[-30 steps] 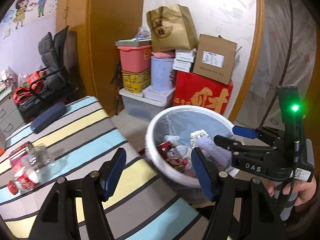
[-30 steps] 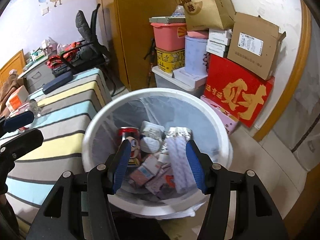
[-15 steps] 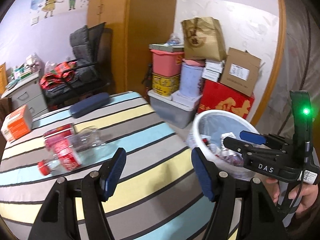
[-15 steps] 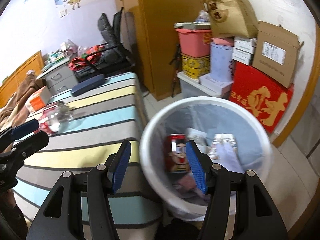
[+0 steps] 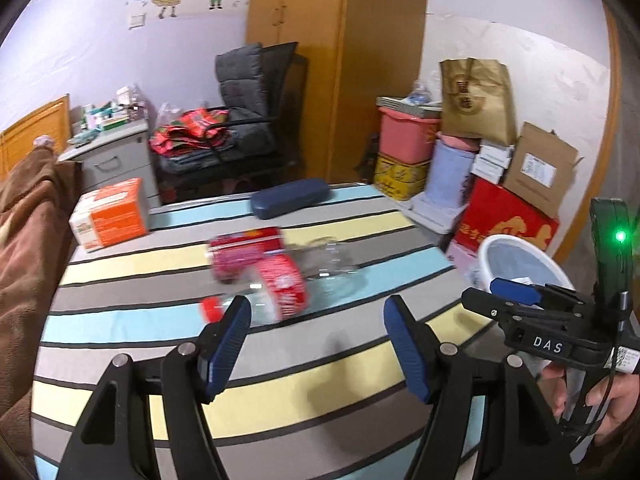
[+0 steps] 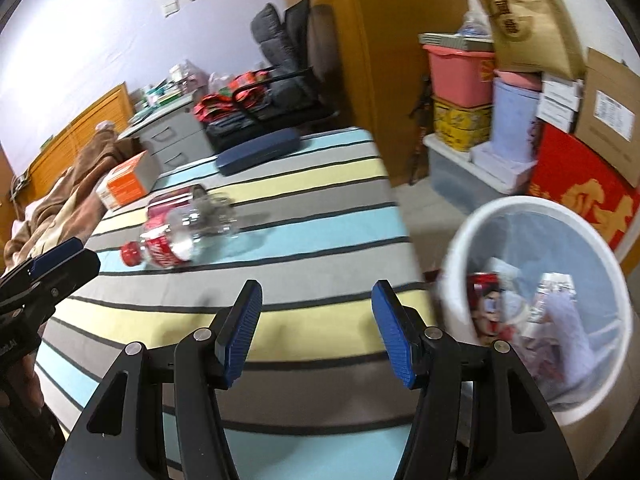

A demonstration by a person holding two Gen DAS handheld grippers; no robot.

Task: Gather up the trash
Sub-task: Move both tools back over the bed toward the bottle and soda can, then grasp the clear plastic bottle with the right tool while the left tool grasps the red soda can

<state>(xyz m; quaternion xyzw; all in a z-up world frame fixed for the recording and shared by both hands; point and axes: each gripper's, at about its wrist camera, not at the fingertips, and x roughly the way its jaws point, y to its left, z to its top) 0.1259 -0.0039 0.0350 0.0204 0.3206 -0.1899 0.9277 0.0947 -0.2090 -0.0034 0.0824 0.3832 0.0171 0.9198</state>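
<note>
Clear plastic bottles with red labels (image 5: 280, 276) lie on the striped bed (image 5: 168, 344), one with a red cap; they also show in the right wrist view (image 6: 180, 232). My left gripper (image 5: 316, 340) is open and empty just in front of them. My right gripper (image 6: 316, 332) is open and empty over the bed's edge; it also shows in the left wrist view (image 5: 516, 300). A white trash bin (image 6: 600, 260) holding several pieces of trash stands on the floor at the right, also in the left wrist view (image 5: 496, 242).
An orange box (image 5: 110, 218) and a dark blue case (image 5: 288, 202) lie on the bed's far side. A brown blanket (image 5: 24, 240) is at the left. Stacked boxes and tubs (image 5: 460, 152), a chair (image 5: 248, 120) and a wardrobe stand behind.
Both grippers have swung left, away from the bin and over the bed. The bottles have come to the middle of the left wrist view, close to the left gripper.
</note>
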